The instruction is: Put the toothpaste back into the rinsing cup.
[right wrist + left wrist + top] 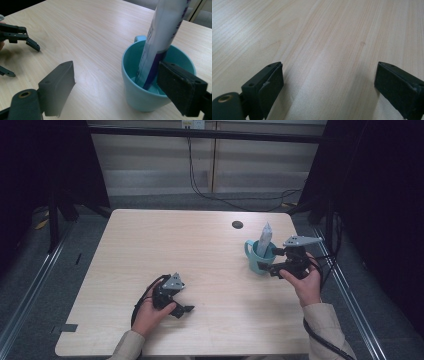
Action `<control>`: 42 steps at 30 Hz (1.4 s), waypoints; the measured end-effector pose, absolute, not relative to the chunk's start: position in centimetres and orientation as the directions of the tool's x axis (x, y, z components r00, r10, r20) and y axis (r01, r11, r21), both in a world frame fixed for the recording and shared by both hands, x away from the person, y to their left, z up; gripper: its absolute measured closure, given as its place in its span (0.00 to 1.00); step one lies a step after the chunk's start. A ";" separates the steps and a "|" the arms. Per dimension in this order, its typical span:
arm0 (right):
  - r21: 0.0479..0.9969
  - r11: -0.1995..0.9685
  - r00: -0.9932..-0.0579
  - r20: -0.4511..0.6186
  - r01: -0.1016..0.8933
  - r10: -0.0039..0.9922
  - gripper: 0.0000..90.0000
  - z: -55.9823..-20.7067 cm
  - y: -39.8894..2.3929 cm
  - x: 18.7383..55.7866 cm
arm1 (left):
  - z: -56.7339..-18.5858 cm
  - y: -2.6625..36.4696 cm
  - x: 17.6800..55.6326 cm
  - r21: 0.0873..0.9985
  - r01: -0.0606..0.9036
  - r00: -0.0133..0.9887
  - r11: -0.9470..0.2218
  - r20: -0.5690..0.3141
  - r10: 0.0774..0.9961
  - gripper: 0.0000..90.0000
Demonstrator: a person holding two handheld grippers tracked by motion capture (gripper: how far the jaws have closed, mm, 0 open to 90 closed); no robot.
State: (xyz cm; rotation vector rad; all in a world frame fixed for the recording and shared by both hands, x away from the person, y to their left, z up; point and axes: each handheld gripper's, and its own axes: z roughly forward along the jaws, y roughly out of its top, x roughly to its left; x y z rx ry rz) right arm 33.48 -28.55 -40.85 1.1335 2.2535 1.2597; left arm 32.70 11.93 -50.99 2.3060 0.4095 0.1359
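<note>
We see right gripper (115, 85) spread wide, near table's (150, 240) right edge, beside cup (140, 97) holding tube (162, 37). Left gripper (328, 85) spread over bare wood, near front edge.

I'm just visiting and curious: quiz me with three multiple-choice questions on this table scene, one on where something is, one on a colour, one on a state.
1. Where does the tube stand?
A. flat on the table
B. inside the mug
C. in the left gripper

2. What colour is the mug?
A. red
B. light blue
C. black

3. How do the right gripper jaws stand?
A. open, pressing on nothing
C. clamped on the tube
B. shut on the mug's handle

Answers: 1 B, the tube leans upright from the mug's bottom. 2 B, its wall and rim are light blue. 3 A, the pads stand wide apart beside the mug.
</note>
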 end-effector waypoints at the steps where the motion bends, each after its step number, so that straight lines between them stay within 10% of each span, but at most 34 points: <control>1: 0.824 0.293 -0.634 0.100 0.484 0.767 0.16 -40.9 -28.5 33.4 | -51.0 11.9 32.7 0.719 0.251 0.942 -0.648 -0.028 0.334 0.09; 42: 0.784 0.389 -0.719 0.104 0.485 0.687 0.16 -45.1 -27.0 29.8 | -51.0 11.8 32.7 0.717 0.248 0.944 -0.652 -0.028 0.329 0.06</control>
